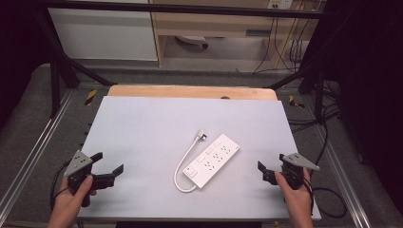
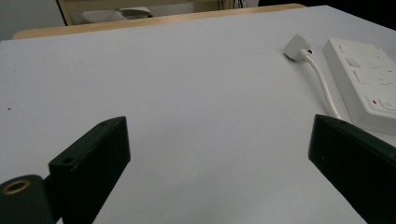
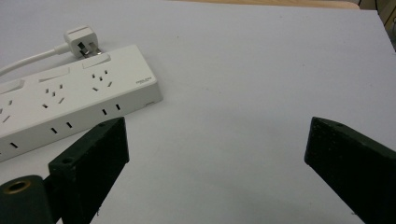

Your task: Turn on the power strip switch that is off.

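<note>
**Power strip lies between two wide-open claws**

A white power strip (image 1: 212, 161) lies slantwise at the middle of the pale surface (image 1: 142, 128), its cord (image 1: 183, 166) looping from the near end round to the plug (image 1: 202, 135) just beside its far end. The left claw (image 1: 110, 163) hovers near the surface's front left corner, jaws spread wide with nothing between them. The right claw (image 1: 264, 173) sits at the front right, equally wide and empty. Both are well apart from the strip.
</note>
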Demonstrator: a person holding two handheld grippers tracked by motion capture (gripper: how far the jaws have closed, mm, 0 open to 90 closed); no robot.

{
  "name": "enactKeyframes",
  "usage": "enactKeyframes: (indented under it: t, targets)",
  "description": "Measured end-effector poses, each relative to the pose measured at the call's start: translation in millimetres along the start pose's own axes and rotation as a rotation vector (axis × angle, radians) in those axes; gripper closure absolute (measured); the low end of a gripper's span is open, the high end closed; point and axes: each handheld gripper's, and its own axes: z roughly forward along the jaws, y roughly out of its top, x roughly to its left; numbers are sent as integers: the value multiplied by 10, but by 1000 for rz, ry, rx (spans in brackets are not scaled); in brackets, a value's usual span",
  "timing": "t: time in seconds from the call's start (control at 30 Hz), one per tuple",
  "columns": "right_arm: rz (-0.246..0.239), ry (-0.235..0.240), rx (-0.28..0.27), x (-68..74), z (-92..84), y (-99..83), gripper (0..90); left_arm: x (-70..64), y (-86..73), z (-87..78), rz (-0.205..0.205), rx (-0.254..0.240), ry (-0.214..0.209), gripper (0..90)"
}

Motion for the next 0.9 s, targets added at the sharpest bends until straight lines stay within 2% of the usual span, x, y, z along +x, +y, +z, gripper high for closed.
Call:
enactKeyframes:
  t: [0.47, 0.7, 0.9]
  targets:
    - [-7, -2, -4, -6, -44, 43, 57, -4, -1, 2, 2, 2, -2, 54]
    - [10, 3, 0, -11, -55, 54, 50, -8, -12, 18, 3, 17, 0, 54]
    - [16, 27, -8, 2, -64, 63, 69, 8, -7, 7, 4, 11, -2, 55]
